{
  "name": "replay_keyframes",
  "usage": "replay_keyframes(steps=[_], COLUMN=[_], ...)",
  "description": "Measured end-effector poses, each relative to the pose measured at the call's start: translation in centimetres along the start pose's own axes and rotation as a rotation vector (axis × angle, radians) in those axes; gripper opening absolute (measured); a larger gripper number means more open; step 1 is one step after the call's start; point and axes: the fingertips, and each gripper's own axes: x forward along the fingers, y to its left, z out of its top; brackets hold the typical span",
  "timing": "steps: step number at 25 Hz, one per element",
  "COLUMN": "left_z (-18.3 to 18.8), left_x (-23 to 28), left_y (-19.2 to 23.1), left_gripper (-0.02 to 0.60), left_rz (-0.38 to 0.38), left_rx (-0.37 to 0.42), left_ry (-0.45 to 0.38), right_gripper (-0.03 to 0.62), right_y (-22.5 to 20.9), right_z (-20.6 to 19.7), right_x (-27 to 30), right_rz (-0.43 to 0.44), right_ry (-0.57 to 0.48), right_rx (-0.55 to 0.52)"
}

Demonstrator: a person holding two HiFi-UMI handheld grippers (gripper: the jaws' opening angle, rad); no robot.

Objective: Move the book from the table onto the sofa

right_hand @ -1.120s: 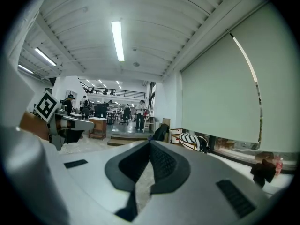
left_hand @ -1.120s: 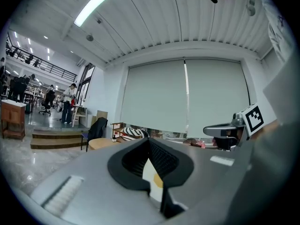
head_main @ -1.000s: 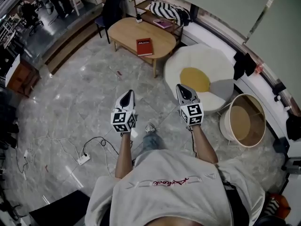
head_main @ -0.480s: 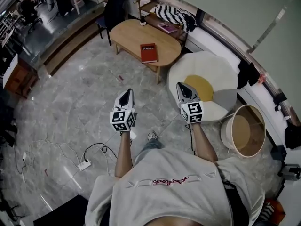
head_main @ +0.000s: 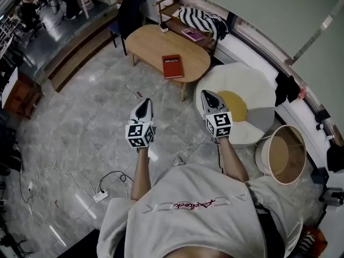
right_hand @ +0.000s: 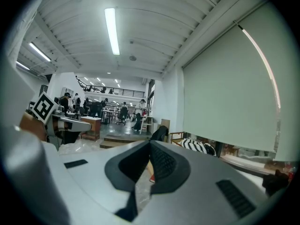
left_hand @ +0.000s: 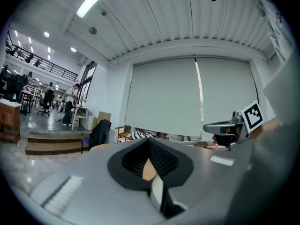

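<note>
- Red book (head_main: pixel 172 66) lies flat on the wooden worktop (head_main: pixel 150 39), near the edge that faces me, and nothing touches it.
- In the head view it now sits lower and nearer to me than a second ago. The whole worktop has slid towards me, so my walk up to it is closing the gap.
- My left claw (head_main: pixel 144 104) and right claw (head_main: pixel 209 96) ride ahead of me side by side. They have kept the same spacing and both point roughly level at the worktop.
- Both claws are pinched fully together with nothing between the jaws, exactly as they were a second ago.
- They are still well apart from the book, with bare marble floor (head_main: pixel 97 112) between, so no reach has begun.
- The round egg-patterned seat (head_main: pixel 236 85) just right of the worktop has also drawn closer. I take it for the sofa, though the bench with the striped cushion (head_main: pixel 200 16) behind the worktop could be meant instead.
- I judge the task is still at the approach. The claws must spread before any pick, and a flat book offers little to bite except its near edge.
</note>
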Motion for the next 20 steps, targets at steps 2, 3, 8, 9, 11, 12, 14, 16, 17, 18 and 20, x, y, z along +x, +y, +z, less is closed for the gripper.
replay_keyframes(steps=[2,3,8,9,11,12,14,16,17,18,20], left_z=[0.0,0.1,0.3,0.3,0.3,0.2,0.0,-0.1,-0.1,-0.1,-0.1], left_x=[1.0,1.5,3.9,4.3,5.0,5.2,5.6,6.0,6.1,6.2,6.5], left_y=[0.8,1.2,2.5,2.7,2.9,3.1,3.4,3.8,3.9,3.9,4.0], left_gripper=[0.009,0.009,0.009,0.009,0.009,0.009,0.009,0.009,0.009,0.009,0.009], left_rz=[-0.003,-0.005,-0.019,-0.022,-0.030,-0.033,-0.036,-0.038,-0.040,-0.042,-0.045], left_rx=[0.000,0.000,0.001,0.001,0.002,0.003,0.003,0.003,0.006,0.009,0.017], left_ry=[0.001,0.000,-0.003,-0.002,0.003,0.006,0.011,0.012,0.013,0.015,0.020], right_gripper=[0.008,0.008,0.008,0.008,0.008,0.009,0.008,0.009,0.008,0.008,0.008], right_y=[-0.2,-0.4,-1.1,-1.3,-1.5,-1.6,-1.7,-1.6,-1.6,-1.5,-1.5], right_z=[0.0,0.0,-0.2,-0.2,-0.2,-0.3,-0.4,-0.7,-0.7,-0.8,-1.0], right_x=[1.1,1.6,3.9,4.2,4.9,5.2,5.7,6.0,6.1,6.1,6.2], right_rz=[-0.003,-0.004,-0.013,-0.015,-0.020,-0.022,-0.024,-0.025,-0.025,-0.024,-0.024], right_ry=[0.000,0.000,0.000,0.002,0.003,0.002,0.003,0.007,0.009,0.011,0.014], right_rx=[-0.001,-0.002,-0.001,0.000,0.002,0.003,0.005,0.007,0.008,0.008,0.010])
